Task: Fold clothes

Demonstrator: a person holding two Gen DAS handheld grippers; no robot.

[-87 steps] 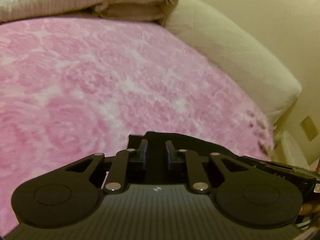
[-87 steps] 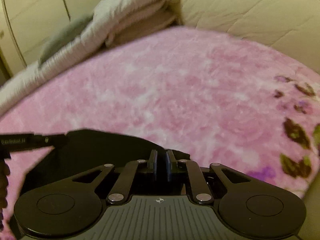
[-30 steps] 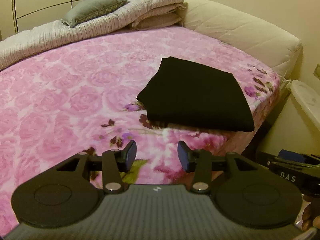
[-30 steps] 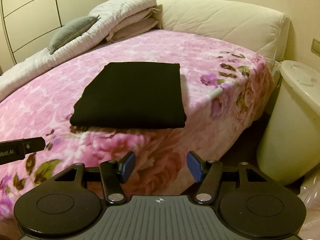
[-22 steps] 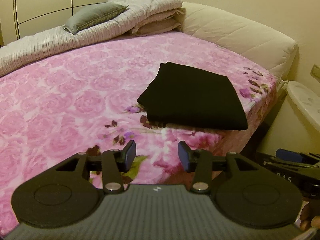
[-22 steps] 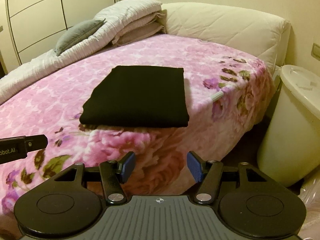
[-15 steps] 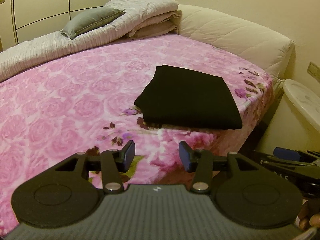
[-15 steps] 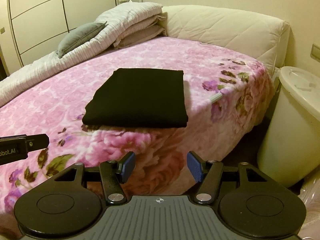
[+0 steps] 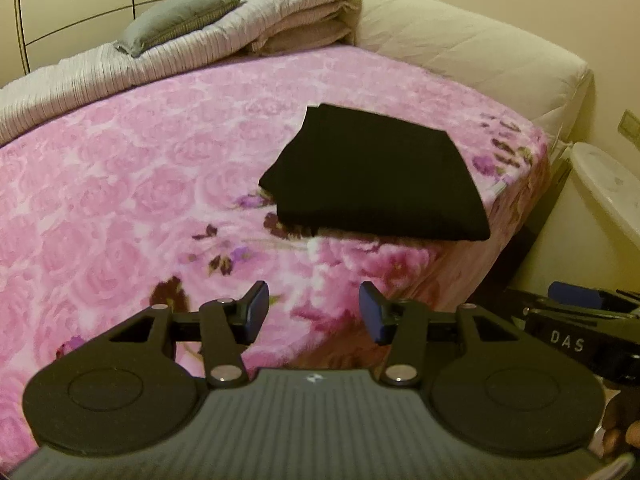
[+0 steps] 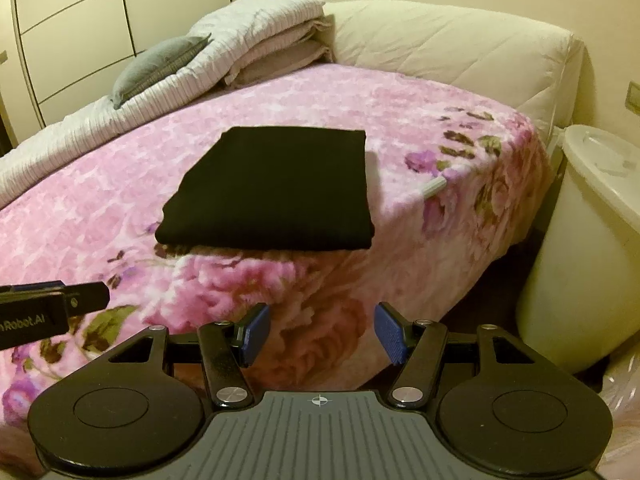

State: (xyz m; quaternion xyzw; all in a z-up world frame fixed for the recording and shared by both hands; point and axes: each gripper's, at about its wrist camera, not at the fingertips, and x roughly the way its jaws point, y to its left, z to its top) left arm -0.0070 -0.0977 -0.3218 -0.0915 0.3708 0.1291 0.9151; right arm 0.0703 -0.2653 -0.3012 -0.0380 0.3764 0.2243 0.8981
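Observation:
A black garment (image 9: 376,184) (image 10: 276,196), folded into a neat rectangle, lies flat on the pink rose blanket (image 9: 140,168) (image 10: 100,184) near the bed's corner. My left gripper (image 9: 314,312) hovers over the blanket's front edge, well short of the garment, open with nothing between its blue pads. My right gripper (image 10: 320,330) hangs beside the bed's drooping side, also open and empty. Each gripper's body shows at the edge of the other's view.
A striped quilt (image 10: 132,100) with a grey pillow (image 10: 160,64), folded blankets (image 9: 308,28) and a cream duvet (image 10: 452,52) line the far side. A cream lidded bin (image 10: 584,240) stands right of the bed. A small grey object (image 10: 434,188) lies beside the garment.
Both grippers let go of the black garment and pulled back from the bed, so the whole folded piece shows. Over the last second the left jaws widened slightly.

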